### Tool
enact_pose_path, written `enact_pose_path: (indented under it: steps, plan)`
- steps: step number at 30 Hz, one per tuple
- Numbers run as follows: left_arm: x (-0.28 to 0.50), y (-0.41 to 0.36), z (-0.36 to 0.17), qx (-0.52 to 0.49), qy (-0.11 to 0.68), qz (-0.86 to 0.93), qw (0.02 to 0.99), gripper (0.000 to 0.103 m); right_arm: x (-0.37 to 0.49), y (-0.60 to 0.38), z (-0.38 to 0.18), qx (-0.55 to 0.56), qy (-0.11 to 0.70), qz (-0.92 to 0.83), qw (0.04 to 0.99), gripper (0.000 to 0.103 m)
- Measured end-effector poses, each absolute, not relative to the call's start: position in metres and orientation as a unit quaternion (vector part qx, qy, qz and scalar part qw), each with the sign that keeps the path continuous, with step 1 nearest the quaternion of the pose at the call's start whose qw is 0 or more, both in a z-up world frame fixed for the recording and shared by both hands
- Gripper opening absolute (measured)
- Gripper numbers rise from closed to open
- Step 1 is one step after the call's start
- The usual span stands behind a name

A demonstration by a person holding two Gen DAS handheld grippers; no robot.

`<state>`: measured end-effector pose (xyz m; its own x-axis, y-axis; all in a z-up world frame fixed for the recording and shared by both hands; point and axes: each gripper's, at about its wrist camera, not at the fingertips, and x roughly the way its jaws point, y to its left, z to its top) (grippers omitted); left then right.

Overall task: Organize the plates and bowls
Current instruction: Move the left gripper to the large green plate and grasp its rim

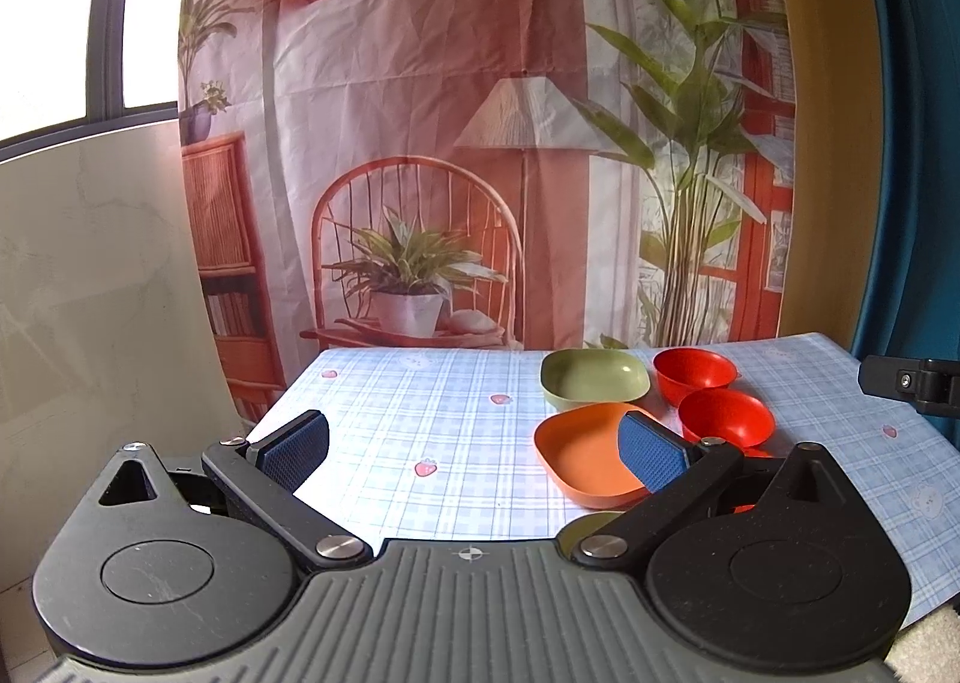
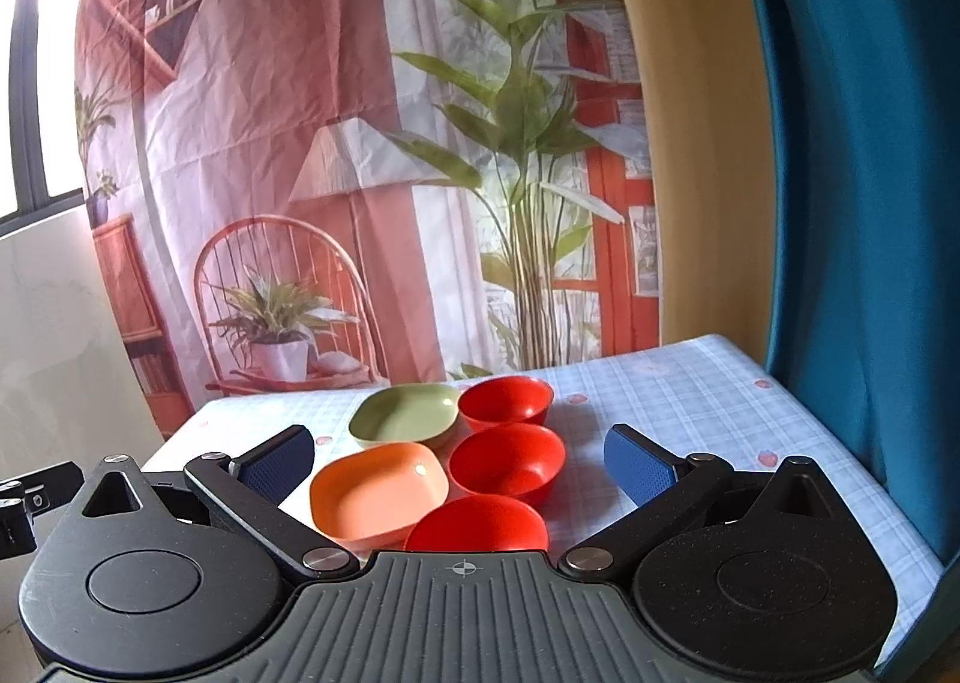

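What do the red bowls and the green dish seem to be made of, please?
The red bowls look like moulded plastic: uniform colour, thin rims, a soft satin sheen. The green dish looks like matte plastic or melamine: even colour, rounded square shape, hardly any glare. Neither shows glaze reflections, though ceramic cannot be fully ruled out.

Printed room-scene backdrop (image 1: 480,113) behind checked tablecloth (image 1: 420,413); bright window (image 1: 54,11) left, teal curtain (image 2: 870,203) right

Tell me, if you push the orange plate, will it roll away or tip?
The orange plate probably slides rather than rolls: it looks squarish and sits flat on the tablecloth. It seems like light plastic, so likely stiff, not fragile. Its low walls suggest little tipping.
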<state>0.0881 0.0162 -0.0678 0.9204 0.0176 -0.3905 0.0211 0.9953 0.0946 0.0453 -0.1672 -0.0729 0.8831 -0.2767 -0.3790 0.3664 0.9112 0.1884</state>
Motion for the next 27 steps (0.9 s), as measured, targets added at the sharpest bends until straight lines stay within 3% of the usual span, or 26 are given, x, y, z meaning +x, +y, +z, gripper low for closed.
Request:
enact_pose_path:
  steps: [27]
  plan:
    - [0.170,0.022,-0.175,0.010,0.323,-0.053,0.945,0.100,0.129,-0.157,-0.196,0.110,0.340,-0.113,0.927,0.103]
